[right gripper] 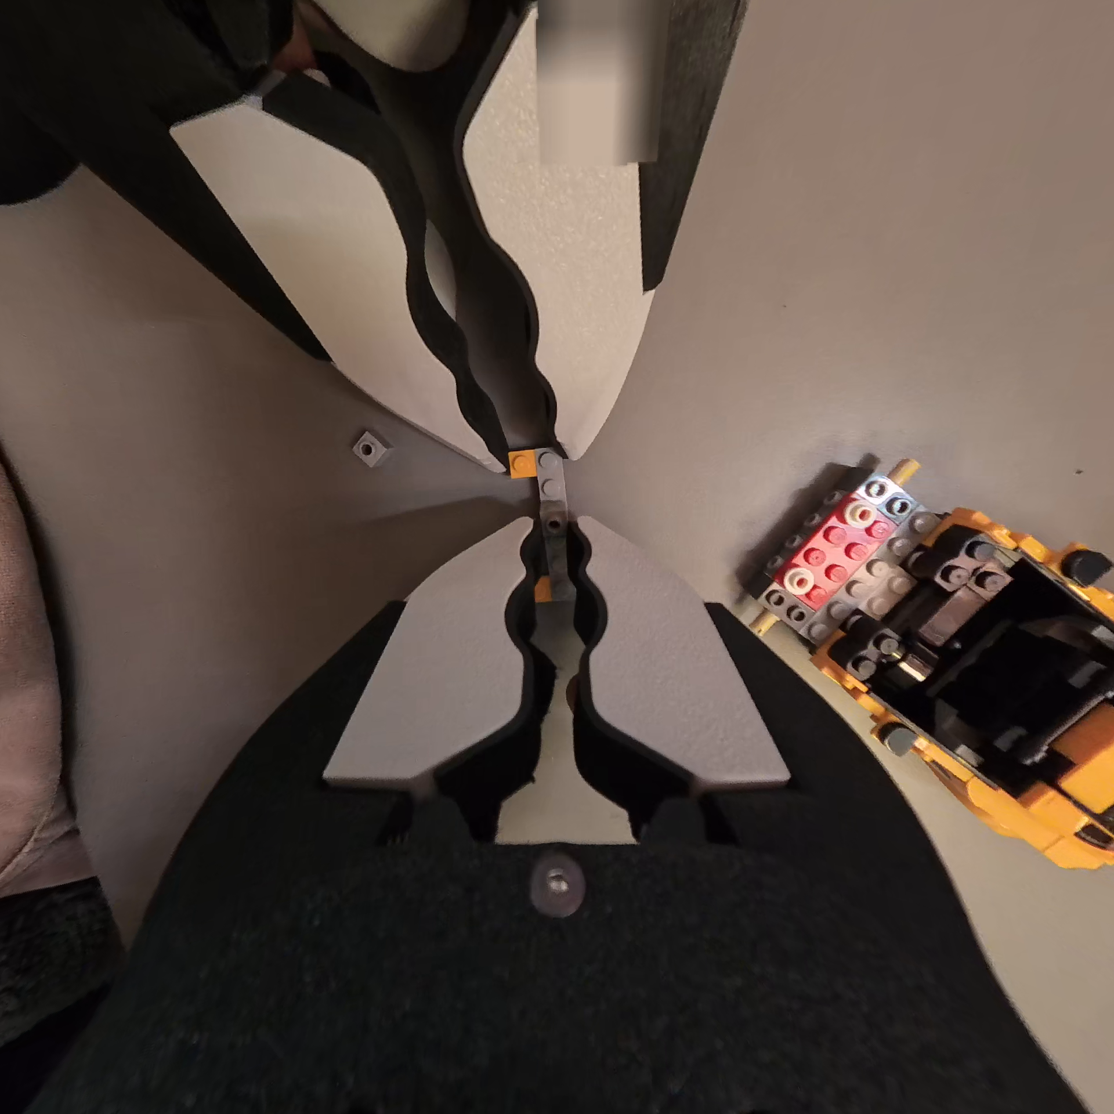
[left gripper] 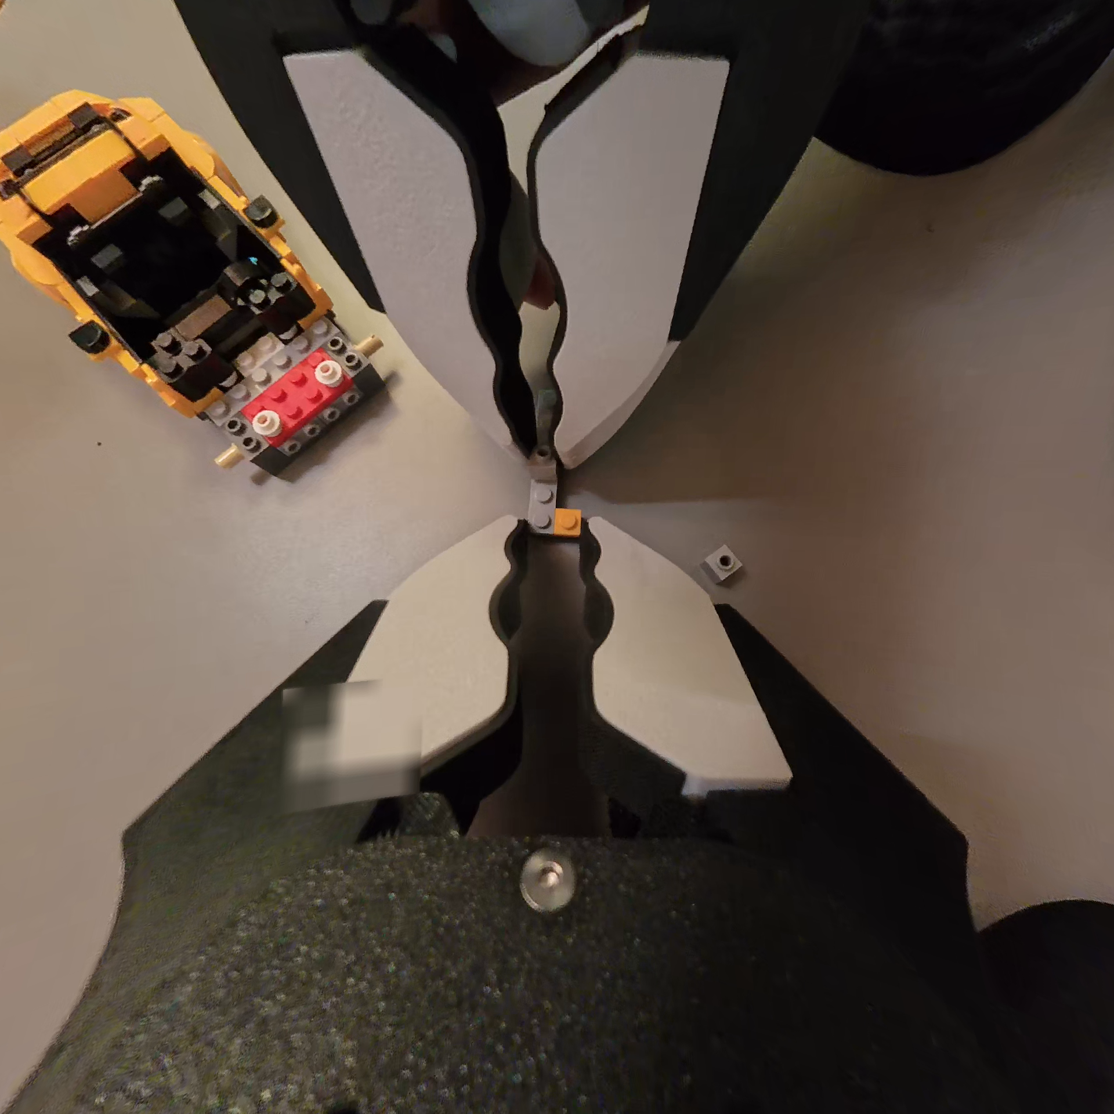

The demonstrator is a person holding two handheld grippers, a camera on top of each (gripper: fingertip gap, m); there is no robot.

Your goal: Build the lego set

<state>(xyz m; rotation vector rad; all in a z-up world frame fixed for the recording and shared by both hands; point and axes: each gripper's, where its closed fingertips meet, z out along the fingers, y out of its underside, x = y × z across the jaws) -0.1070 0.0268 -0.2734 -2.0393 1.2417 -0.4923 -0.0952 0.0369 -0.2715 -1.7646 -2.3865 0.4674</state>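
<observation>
A narrow grey stud plate (left gripper: 542,503) is held level above the table between my two grippers, which face each other tip to tip. My left gripper (left gripper: 554,530) is shut on one end, where a small orange plate (left gripper: 567,522) sits beside the grey studs. My right gripper (left gripper: 545,458) is shut on the other end. In the right wrist view, my right gripper (right gripper: 554,524) clamps the grey plate (right gripper: 550,485), with a second orange bit (right gripper: 544,588) deeper between its fingers. The left gripper (right gripper: 536,458) grips the far end by the orange plate (right gripper: 521,464).
A part-built yellow-orange Lego car (left gripper: 151,271) with a red brick on its grey chassis lies on the pale table (left gripper: 844,361); it also shows at the right of the right wrist view (right gripper: 964,651). A loose small grey piece (left gripper: 721,563) (right gripper: 372,449) lies near the left gripper's tips. Less than 4 cm separates the two grippers' tips.
</observation>
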